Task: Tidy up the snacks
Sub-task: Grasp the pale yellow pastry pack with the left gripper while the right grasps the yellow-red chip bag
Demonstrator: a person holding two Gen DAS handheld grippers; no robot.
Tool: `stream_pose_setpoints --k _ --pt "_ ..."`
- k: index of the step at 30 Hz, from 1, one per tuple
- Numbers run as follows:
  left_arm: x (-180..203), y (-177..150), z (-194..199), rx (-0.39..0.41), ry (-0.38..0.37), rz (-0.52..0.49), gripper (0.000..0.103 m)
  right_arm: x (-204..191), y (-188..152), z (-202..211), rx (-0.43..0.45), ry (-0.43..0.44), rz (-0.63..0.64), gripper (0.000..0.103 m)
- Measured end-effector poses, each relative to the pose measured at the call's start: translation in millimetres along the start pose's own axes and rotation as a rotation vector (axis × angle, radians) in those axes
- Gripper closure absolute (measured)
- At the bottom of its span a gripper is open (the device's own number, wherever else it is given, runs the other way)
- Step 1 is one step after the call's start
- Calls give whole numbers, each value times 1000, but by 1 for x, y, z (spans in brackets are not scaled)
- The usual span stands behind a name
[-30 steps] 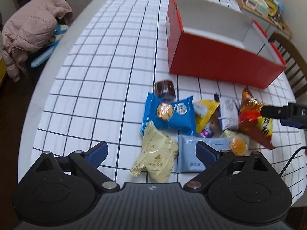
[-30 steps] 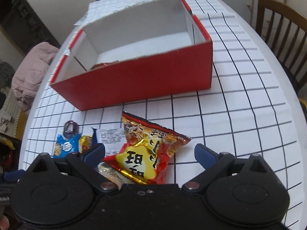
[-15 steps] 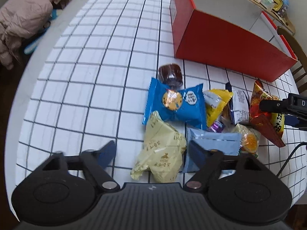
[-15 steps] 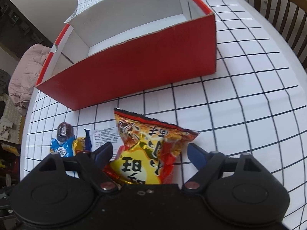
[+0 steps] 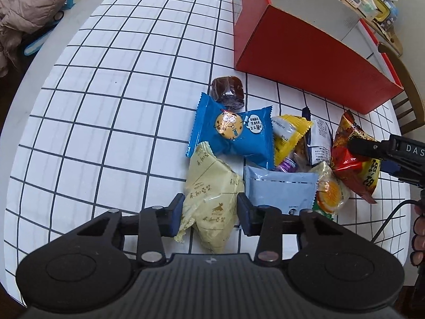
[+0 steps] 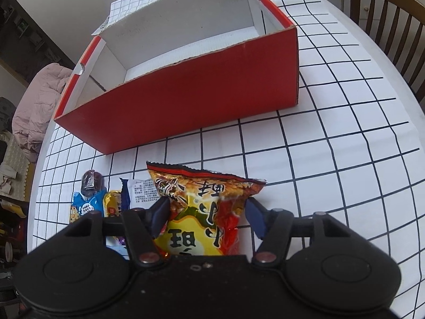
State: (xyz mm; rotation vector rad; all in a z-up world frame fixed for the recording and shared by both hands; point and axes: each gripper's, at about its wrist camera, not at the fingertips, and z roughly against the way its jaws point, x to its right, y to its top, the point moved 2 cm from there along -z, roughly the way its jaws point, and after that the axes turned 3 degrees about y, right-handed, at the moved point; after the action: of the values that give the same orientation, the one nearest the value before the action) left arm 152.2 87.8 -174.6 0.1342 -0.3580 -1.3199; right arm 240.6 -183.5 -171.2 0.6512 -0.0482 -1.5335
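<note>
We see our left hand-held gripper (image 5: 209,214) closed narrowly on the pale yellow snack packet (image 5: 212,199), both pads touching its sides; our right hand-held gripper (image 6: 205,215) straddles the red-and-yellow chip bag (image 6: 202,212), left pad against it, right pad just beside it, so we cannot tell whether it grips; both snacks lie on the gridded worktop (image 5: 106,106) in front of the red box (image 6: 186,98); a blue cookie packet (image 5: 233,133) lies between the yellow packet and the box.
</note>
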Motion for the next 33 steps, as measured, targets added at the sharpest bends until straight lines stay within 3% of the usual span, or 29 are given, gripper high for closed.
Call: stream_pose_setpoints --k 13,28,33 --pt "-3 -8 19 19 -49 55 73 -6 -14 31 70 8 -2 51" --pt "7 -7 74 113 -99 38 74 -31 -24 95 186 80 49 57" --pt "8 -8 79 123 -111 34 74 -24 -20 89 174 55 58 56"
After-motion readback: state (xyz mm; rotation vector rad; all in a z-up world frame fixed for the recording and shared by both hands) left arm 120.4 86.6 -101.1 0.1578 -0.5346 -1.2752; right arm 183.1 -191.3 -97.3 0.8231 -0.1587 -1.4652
